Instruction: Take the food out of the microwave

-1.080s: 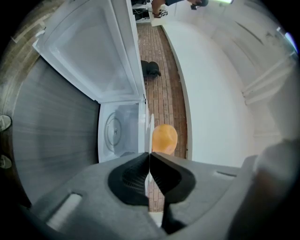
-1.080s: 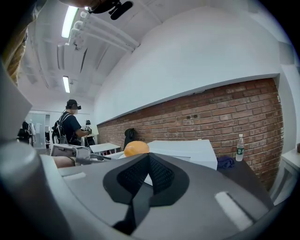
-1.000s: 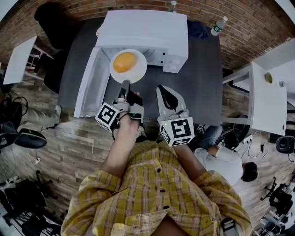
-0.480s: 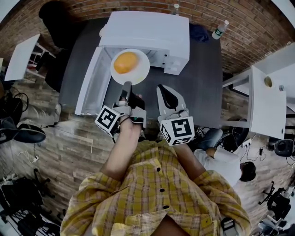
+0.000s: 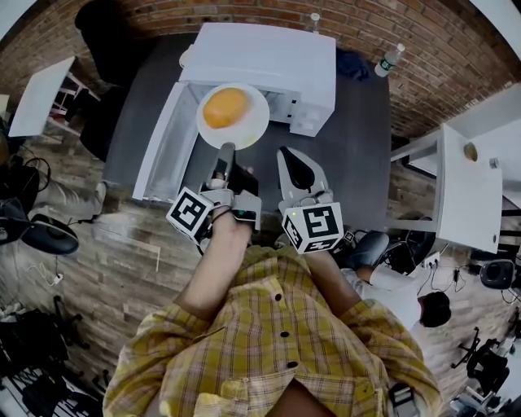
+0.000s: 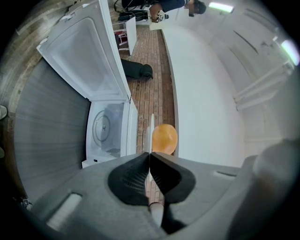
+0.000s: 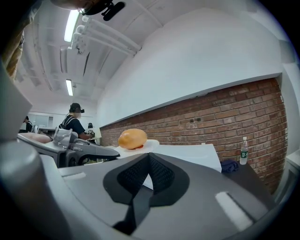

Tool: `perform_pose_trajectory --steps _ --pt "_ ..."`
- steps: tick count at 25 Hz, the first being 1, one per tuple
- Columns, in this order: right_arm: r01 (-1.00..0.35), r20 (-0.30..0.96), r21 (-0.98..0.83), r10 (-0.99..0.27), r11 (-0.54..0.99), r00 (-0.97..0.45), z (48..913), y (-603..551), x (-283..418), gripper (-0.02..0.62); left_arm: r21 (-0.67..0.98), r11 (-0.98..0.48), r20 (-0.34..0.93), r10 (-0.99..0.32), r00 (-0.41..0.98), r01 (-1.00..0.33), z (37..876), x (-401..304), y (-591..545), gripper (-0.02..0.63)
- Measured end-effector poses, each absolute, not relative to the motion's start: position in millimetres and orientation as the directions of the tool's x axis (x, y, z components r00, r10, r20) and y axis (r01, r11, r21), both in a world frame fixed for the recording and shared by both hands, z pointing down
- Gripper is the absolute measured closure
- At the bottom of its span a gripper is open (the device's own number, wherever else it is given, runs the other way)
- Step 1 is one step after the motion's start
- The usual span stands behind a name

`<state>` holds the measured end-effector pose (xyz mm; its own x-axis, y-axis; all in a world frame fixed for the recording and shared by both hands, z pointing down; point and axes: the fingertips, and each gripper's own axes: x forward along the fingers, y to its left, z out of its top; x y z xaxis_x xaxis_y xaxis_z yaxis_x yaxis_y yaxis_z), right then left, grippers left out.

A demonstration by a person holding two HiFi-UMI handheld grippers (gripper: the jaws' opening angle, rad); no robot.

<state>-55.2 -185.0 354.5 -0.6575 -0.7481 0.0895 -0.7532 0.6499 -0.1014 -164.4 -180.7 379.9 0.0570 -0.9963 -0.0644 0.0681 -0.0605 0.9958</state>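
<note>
A brick wall (image 5: 244, 12) ran across the top of the head view, with plank flooring (image 5: 122, 261) at lower left. A dark grey surface (image 5: 358, 138) in the upper centre carried a white microwave (image 5: 260, 57). Its door (image 5: 163, 147) was swung fully open toward the left of the frame. At upper right on the surface stood a water bottle (image 5: 389, 59) and lay a blue cloth (image 5: 352, 63), both well apart from the grippers. White tables (image 5: 472, 179) flanked the surface at the frame edges.

In the left gripper view, the lit cavity with its turntable (image 6: 104, 129) was empty, at centre left.

The white plate (image 5: 254, 130) was outside the cavity, in front of the microwave opening at upper centre. It bore one rounded, smooth, orange-yellow piece of food (image 5: 225, 107) near its middle.

The left gripper (image 5: 225, 151) was clenched on the near rim of the plate. The right gripper (image 5: 290, 156) sat just right of it, jaws together and grasping nothing.
</note>
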Motion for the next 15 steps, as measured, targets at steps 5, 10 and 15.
perform_pose_trajectory --steps 5,10,15 --pt "-0.753 0.082 -0.095 -0.749 0.651 -0.658 349.5 -186.1 -55.9 0.595 0.995 -0.076 -0.08 -0.995 0.055 0.069 372.8 -164.7 -180.9 0.6" --pt "-0.758 0.076 -0.095 -0.754 0.646 -0.652 348.3 -190.0 -54.4 0.594 0.994 -0.083 -0.087 -0.995 0.047 0.064 371.3 -167.9 -181.1 0.6" --pt "-0.764 0.075 -0.096 -0.761 0.638 -0.645 348.5 -193.6 -53.2 0.594 0.995 -0.081 -0.085 -0.995 0.055 0.061 371.0 -168.2 -181.4 0.6"
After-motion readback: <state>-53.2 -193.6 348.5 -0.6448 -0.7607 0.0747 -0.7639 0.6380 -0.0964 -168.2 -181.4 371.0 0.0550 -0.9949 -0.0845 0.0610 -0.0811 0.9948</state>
